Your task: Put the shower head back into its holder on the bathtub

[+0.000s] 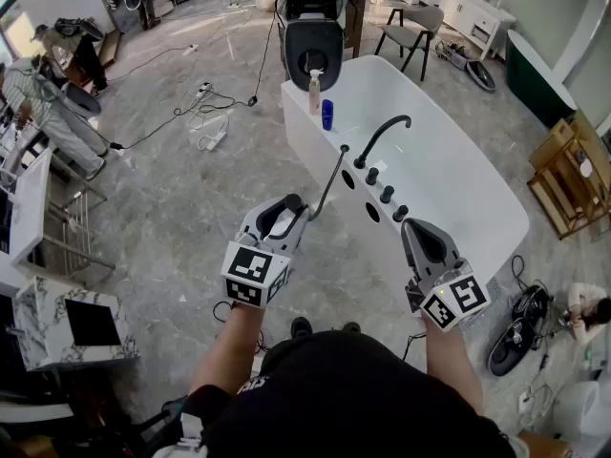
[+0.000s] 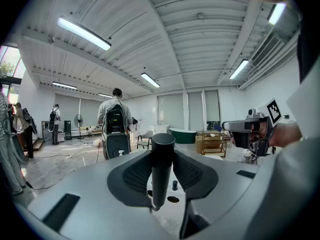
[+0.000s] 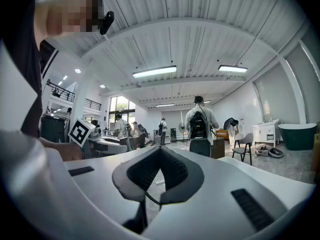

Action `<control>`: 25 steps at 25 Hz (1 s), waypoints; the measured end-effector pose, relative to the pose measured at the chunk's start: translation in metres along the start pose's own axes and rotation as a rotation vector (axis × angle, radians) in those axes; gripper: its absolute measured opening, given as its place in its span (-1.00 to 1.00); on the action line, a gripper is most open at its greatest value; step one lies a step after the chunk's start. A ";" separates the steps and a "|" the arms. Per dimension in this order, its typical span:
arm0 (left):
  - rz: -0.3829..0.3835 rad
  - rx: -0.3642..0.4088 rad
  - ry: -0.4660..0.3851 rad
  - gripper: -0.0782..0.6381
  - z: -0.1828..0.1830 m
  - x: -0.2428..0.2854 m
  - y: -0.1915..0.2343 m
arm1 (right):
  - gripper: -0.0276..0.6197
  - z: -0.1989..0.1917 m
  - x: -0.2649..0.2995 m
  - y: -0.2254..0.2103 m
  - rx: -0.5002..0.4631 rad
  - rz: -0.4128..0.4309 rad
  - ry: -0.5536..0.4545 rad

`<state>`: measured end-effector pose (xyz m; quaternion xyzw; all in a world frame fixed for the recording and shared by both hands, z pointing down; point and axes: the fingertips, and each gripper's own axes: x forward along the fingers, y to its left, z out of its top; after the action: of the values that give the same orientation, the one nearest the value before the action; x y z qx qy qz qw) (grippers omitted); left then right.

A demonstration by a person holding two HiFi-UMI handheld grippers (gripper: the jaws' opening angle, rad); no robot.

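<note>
The shower head (image 1: 329,184) is a slim dark stick; in the head view it slants up from my left gripper (image 1: 298,208) towards the white bathtub's deck (image 1: 315,127). Seen from the left gripper view, the shower head (image 2: 161,169) stands between the two pads with my left gripper (image 2: 162,156) shut on it. Two dark holes (image 1: 347,179) sit in the deck beside a row of black knobs (image 1: 387,195) and a curved black faucet (image 1: 382,134). Over the tub's near end, my right gripper (image 1: 417,229) hangs with nothing in it. In its own view the right gripper (image 3: 160,151) has its tips together.
A soap bottle (image 1: 314,92) and a blue bottle (image 1: 326,114) stand on the tub's far corner. A person with a backpack (image 1: 310,8) stands just beyond it. Cables (image 1: 205,113) lie on the floor to the left. A wooden rack (image 1: 573,175) and a chair (image 1: 415,27) stand to the right.
</note>
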<state>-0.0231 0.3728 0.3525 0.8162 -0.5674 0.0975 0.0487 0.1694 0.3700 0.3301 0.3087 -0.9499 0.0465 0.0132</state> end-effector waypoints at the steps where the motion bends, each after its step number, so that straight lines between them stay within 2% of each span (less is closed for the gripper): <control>1: 0.000 -0.002 0.000 -0.38 0.001 0.000 0.003 | -0.88 0.001 0.002 0.001 -0.004 -0.002 0.001; 13: -0.007 -0.001 -0.023 -0.38 -0.005 -0.024 0.033 | -0.88 -0.003 0.025 0.036 -0.041 -0.011 0.002; 18: -0.010 0.004 -0.026 -0.38 -0.012 -0.033 0.048 | -0.88 -0.013 0.040 0.058 -0.011 0.013 0.008; 25: -0.007 -0.008 -0.025 -0.38 -0.016 -0.018 0.075 | -0.87 -0.017 0.075 0.054 -0.030 0.006 0.046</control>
<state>-0.1006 0.3659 0.3617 0.8192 -0.5653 0.0850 0.0455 0.0772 0.3709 0.3471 0.3044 -0.9509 0.0395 0.0394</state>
